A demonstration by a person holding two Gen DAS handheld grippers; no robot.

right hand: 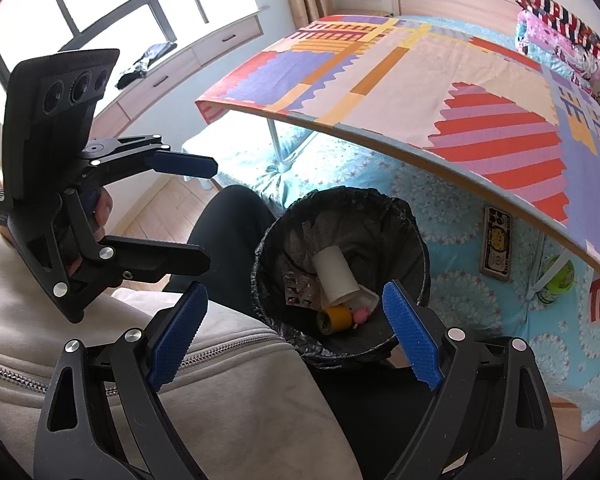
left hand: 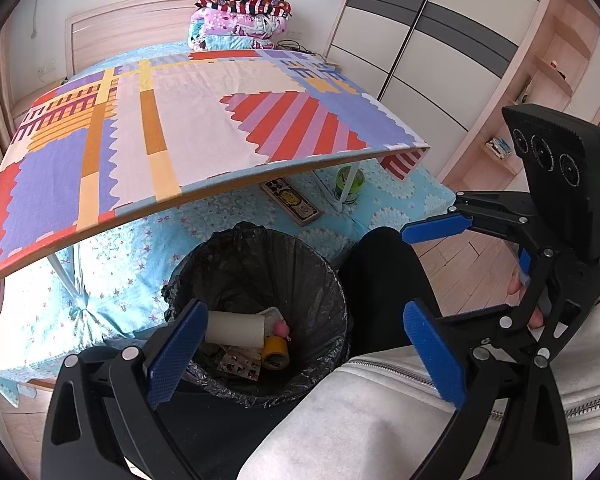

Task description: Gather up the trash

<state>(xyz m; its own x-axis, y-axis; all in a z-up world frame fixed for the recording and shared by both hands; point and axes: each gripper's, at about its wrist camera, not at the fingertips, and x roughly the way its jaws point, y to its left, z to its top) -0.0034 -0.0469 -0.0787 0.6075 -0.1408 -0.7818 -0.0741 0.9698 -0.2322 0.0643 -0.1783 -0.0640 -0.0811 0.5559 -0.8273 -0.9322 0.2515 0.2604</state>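
A black-lined trash bin point(left hand: 332, 280) point(right hand: 416, 248) stands on the floor by the bed. In it lie a cardboard tube point(left hand: 236, 329) point(right hand: 334, 276), a yellow tape roll point(left hand: 275, 353) point(right hand: 335, 319), a small pink toy point(left hand: 281, 327) point(right hand: 360, 315), a white tray piece and printed scraps. My left gripper point(left hand: 304, 354) is open and empty above the bin's near rim; it also shows in the right wrist view point(right hand: 192, 212). My right gripper point(right hand: 294, 334) is open and empty over the bin; it also shows in the left wrist view point(left hand: 424, 264).
A folding table with a colourful cloth point(left hand: 204, 120) point(right hand: 440, 92) stands on the bed above the bin. Under it lie a flat printed box point(left hand: 292, 200) point(right hand: 497, 244) and a green bottle point(left hand: 350, 180) point(right hand: 556, 280). My dark trouser leg point(left hand: 384, 280) and grey jacket point(left hand: 360, 420) are beside the bin.
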